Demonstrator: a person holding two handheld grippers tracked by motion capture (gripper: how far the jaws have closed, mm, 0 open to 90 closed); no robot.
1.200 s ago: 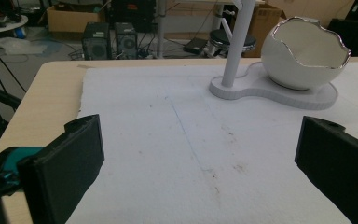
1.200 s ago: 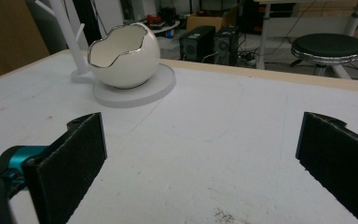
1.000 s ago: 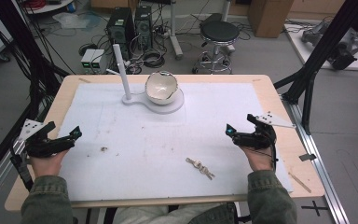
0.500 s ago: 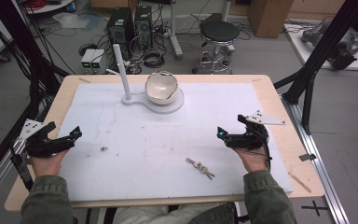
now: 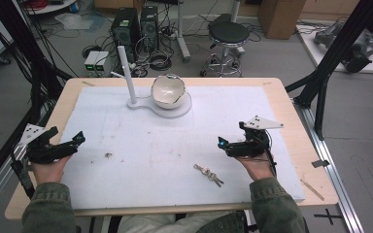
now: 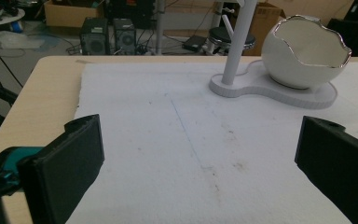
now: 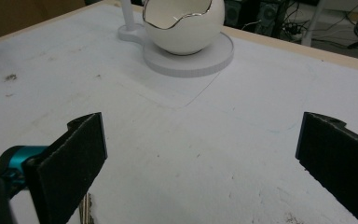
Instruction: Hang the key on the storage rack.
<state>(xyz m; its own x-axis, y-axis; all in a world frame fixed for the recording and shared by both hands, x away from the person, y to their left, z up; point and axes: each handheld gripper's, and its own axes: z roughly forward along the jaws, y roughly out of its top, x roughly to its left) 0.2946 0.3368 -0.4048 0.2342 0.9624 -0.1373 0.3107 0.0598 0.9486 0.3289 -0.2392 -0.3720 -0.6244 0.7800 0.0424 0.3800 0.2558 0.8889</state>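
My right gripper (image 5: 222,143) hung with jaws spread wide just beside the keys (image 5: 208,174) on the white mat (image 5: 126,145), so I needed to drop straight over them before squeezing.

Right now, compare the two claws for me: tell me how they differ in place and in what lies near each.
The left claw sits at the table's left edge over bare mat; the right claw sits right of centre, close to the keys. The right claw is nearer the egg-shaped bowl than the left claw. Both are open and hold nothing.
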